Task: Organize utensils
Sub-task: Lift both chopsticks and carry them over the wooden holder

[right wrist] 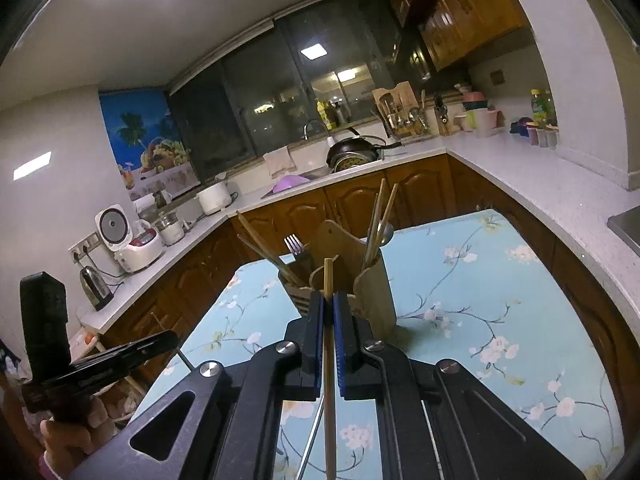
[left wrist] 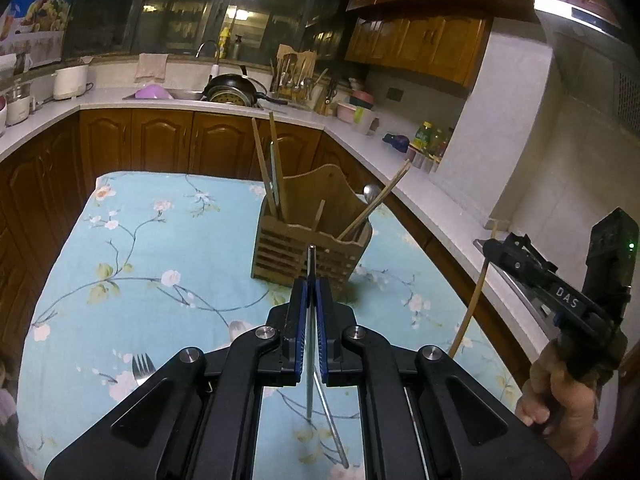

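Observation:
A slatted wooden utensil holder stands on the floral blue tablecloth; several wooden chopsticks, a spoon and a fork stick out of it. My left gripper is shut on a thin metal chopstick, held upright just short of the holder. My right gripper is shut on a wooden chopstick, also in front of the holder. Each gripper shows in the other's view: the right gripper at the right, the left gripper at the left.
A second metal chopstick and a fork lie on the cloth near me. Wooden cabinets and a pale counter wrap around the table, with a sink, a pan and appliances on it.

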`<state>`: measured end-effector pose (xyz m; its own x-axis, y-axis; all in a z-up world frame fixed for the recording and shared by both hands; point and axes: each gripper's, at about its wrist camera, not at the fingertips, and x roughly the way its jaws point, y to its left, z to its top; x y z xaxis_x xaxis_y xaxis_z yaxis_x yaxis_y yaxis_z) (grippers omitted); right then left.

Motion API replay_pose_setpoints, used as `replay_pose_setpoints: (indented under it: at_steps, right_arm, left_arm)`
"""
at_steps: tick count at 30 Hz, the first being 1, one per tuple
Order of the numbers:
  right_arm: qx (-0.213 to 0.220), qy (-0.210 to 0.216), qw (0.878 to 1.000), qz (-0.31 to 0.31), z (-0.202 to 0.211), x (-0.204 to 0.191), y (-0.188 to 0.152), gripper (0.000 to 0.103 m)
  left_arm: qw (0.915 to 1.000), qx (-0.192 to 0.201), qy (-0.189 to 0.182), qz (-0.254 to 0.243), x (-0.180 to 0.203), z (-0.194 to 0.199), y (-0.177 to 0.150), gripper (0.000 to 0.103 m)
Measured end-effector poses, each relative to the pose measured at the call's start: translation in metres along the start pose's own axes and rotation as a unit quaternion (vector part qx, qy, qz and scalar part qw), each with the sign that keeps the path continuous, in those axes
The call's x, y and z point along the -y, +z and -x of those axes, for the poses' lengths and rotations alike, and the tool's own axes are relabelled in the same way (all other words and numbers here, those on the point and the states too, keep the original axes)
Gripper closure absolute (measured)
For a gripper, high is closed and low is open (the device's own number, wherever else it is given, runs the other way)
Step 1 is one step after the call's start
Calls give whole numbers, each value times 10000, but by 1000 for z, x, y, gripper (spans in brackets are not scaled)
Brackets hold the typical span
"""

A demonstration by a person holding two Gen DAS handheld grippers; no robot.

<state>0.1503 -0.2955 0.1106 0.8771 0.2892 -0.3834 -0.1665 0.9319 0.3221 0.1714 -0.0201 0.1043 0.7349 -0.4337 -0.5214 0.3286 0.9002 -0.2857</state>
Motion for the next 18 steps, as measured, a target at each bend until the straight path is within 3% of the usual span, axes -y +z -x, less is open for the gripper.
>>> replay_pose_setpoints:
  at_steps: [8,18]
  right_arm:
    - [344,31,9994,-44,-10,1,19,98]
    - [1479,16,9890,12,-30,-4,71,98]
  left_arm:
    - [9995,294,20,-145,8,-3,33,99]
    - [9948,982,111,-236,15,-11,99,99]
